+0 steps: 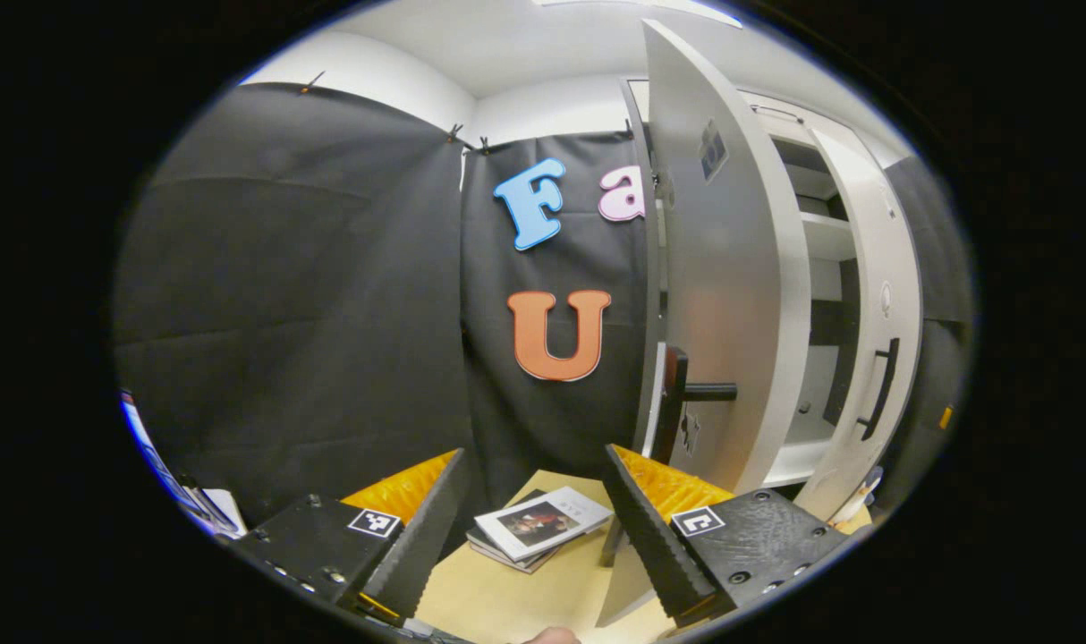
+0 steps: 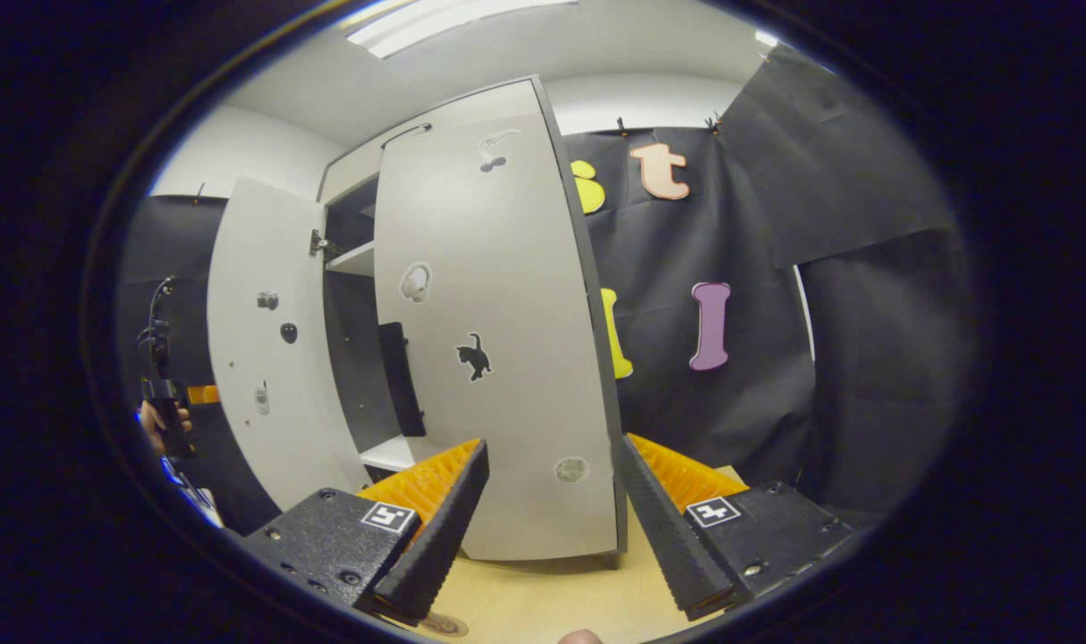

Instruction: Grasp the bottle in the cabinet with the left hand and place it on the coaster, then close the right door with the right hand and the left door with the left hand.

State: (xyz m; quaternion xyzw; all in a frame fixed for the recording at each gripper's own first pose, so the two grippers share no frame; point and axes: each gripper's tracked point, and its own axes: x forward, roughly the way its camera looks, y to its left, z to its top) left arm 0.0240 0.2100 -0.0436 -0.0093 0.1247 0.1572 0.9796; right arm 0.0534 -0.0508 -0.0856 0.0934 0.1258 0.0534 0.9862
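We could not make out the bottle in either view; the cabinet interior (image 1: 829, 295) between the two doors showed pale shelves and a dark panel, and we could not tell whether anything stood there or on the coaster. A small round disc at the bottom edge of the right gripper view (image 2: 442, 623) may have been the coaster, but it was too cut off to be sure.

Both doors stood open. In the left gripper view the left door (image 1: 722, 295) was swung out towards us, edge-on, with a dark bar handle (image 1: 682, 402) on its near side; the right door (image 1: 874, 358) lay beyond it with its own dark handle (image 1: 881, 386). In the right gripper view the right door (image 2: 498, 358) faced us broadly, stickers on its panel, just beyond the fingertips.

We judged the doors to be stiff, flat, light panels on hinges, smooth-faced and likely to slide under a push. The better place seemed the free edge or the handle, away from the hinge.

The left gripper (image 1: 534, 519) was open, holding nothing, over the pale surface (image 1: 507, 599), with a small stack of books (image 1: 538, 528) beyond its fingers. The right gripper (image 2: 552, 519) was also open and empty, pointed at the lower part of the right door. The hand (image 2: 154, 420) holding the other gripper showed at the far left of the right gripper view
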